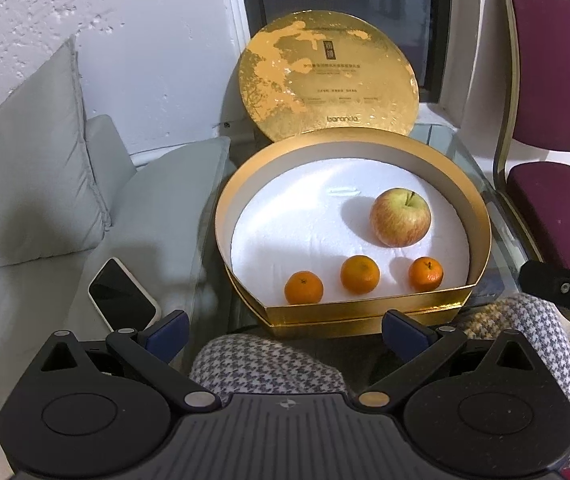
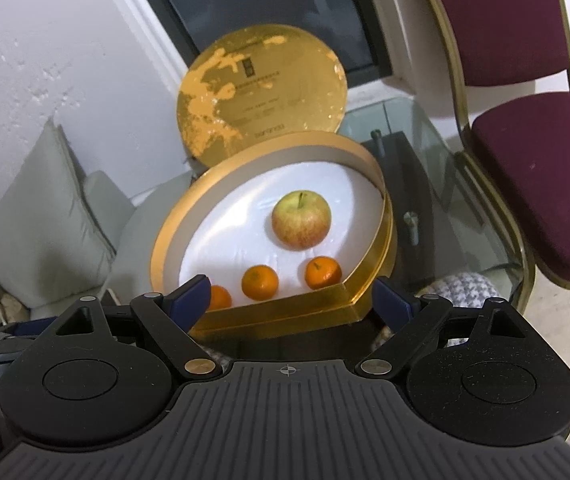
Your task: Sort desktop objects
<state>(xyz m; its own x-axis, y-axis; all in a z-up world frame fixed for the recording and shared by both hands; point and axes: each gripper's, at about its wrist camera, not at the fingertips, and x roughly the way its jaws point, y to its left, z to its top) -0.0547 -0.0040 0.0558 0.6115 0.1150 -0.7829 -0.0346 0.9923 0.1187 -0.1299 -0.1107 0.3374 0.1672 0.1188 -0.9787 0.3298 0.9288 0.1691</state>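
Straight ahead of both tongs sits a gold box (image 1: 437,303) on a glass desk (image 1: 481,184), its round gold lid (image 1: 325,76) propped upright behind it against the window frame. Inside, on a white lining, an apple (image 1: 400,217) lies toward the far right, and three tangerines line up along the near wall: one to the left (image 1: 303,287), one in the middle (image 1: 359,274), one to the right (image 1: 426,273). None of the fruit touches another piece.

The left tongs (image 1: 283,330) are spread wide and hold nothing; their blue-padded fingers (image 1: 167,330) hang short of the box's near wall, above a knee in houndstooth cloth (image 1: 265,364). Beyond the left finger, a phone (image 1: 123,294) lies face up on a grey cushion (image 1: 29,184).

The right tongs (image 2: 291,294) are also wide apart and empty, tipped so the box looks slanted in their view. Their left finger (image 2: 191,292) covers part of the leftmost tangerine (image 2: 219,298) from the camera's angle; whether it touches the fruit cannot be told. The box (image 2: 285,312), apple (image 2: 301,219) and the other two tangerines, middle (image 2: 259,282) and right (image 2: 323,272), sit between and past the fingers.

To the right of both tongs stands a maroon chair (image 1: 553,80) with a brass-coloured frame, just beside the desk.
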